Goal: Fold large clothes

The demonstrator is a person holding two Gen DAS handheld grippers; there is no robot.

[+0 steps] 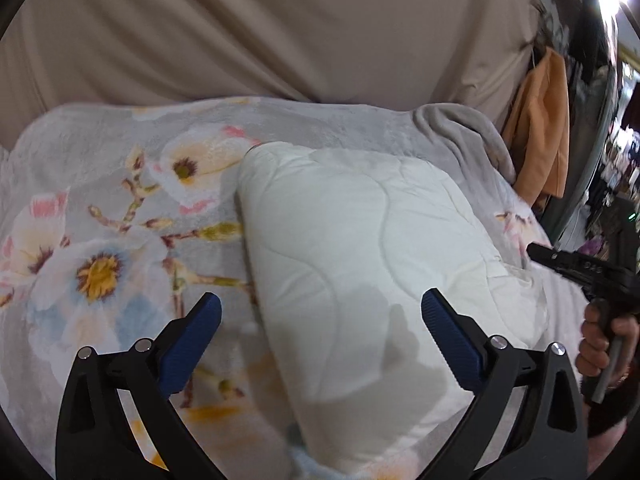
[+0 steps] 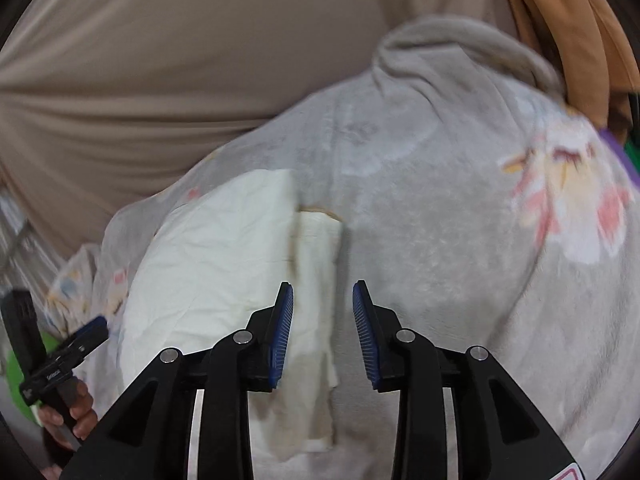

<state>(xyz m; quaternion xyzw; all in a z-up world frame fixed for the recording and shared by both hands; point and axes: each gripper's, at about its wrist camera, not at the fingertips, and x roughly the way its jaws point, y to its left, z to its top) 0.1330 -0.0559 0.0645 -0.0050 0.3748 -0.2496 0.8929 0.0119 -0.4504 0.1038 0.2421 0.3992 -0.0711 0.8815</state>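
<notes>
The white quilt (image 1: pixel 360 248) lies folded into a thick pad on the flowered blanket (image 1: pixel 100 208), in front of the beige sheet (image 1: pixel 240 20). The left gripper (image 1: pixel 320 320) hangs wide open above the pad's near edge, holding nothing. The right gripper (image 2: pixel 322 320) is partly open over the thin loose flap at the pad's side, with no cloth pinched. The fold looks nearly finished. To do the step well, the person should probably tuck that flap under or over squarely, press the pad flat, and keep both grippers from dragging the soft blanket beneath
</notes>
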